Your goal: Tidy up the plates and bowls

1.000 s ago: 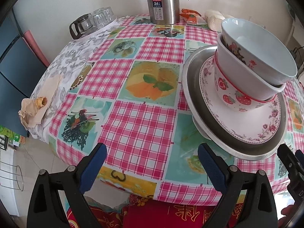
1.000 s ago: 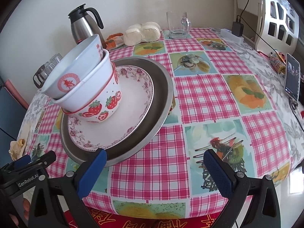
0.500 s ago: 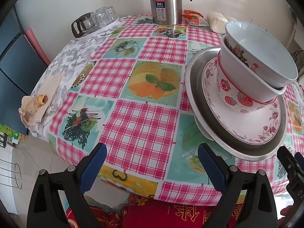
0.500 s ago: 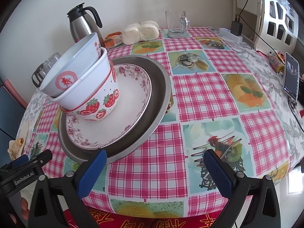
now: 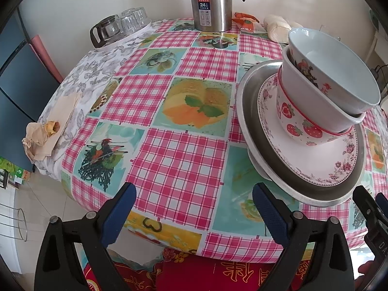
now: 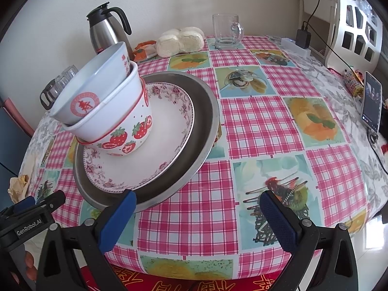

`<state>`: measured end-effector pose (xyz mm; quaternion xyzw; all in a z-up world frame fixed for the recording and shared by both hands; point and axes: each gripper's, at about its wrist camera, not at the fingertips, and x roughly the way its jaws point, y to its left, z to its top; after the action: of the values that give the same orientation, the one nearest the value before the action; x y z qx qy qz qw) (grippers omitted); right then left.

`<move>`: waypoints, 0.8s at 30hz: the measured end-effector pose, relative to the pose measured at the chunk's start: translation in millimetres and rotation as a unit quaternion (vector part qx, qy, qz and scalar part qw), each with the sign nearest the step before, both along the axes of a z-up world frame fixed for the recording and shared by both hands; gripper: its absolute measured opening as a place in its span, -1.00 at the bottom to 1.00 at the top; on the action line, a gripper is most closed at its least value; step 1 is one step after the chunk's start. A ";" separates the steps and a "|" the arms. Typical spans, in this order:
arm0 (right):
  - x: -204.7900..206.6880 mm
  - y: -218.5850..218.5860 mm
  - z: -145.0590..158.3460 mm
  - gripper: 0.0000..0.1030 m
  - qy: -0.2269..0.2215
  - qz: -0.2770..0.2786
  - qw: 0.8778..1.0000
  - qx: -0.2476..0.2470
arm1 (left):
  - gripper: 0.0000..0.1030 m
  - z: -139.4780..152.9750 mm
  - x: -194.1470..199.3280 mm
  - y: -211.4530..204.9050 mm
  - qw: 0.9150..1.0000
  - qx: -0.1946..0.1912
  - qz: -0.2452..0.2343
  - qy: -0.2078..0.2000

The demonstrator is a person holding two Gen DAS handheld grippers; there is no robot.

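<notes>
The dishes are sitting as one nested tower near the front edge of the round table, largest at the bottom so each piece is cradling the next: a wide metal plate is bearing a floral-rimmed plate, on which a strawberry bowl is standing with a white bowl with a red seal tucked into its mouth. The top bowl is leaning toward the left of the table instead of seating flat — probably because it is too broad to drop fully into the strawberry bowl — so the stack is looking a little top-heavy. In the left wrist view the same pile is lying to the right, the metal plate rising off the cloth on a base of its own. The left gripper is hovering over the near table edge with its jaws wide apart and nothing between them; the right gripper is doing likewise, jaws spread, its left finger appearing just in front of the metal plate's near rim without visibly touching it. Both seem to be standing clear, which suggests the stacking is essentially done. A steel thermos jug and a glass mug are standing well apart at the far side, out of the way.
</notes>
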<state>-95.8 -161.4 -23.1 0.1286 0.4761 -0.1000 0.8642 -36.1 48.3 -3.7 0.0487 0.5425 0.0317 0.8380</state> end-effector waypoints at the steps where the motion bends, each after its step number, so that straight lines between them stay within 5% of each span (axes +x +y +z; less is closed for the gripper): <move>1: 0.2 -0.3 0.0 1.00 0.000 0.000 1.000 0.000 | 0.88 -0.1 0.0 0.2 1.000 0.000 0.000 0.000; 24: 1.7 -1.1 -2.0 1.00 0.004 0.001 1.000 -0.003 | 0.88 -1.6 2.0 2.7 1.000 -0.003 -0.001 0.005</move>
<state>-94.1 -162.5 -25.1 0.1256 0.4796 -0.1013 0.8625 -34.1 51.0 -5.2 0.0472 0.5467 0.0292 0.8355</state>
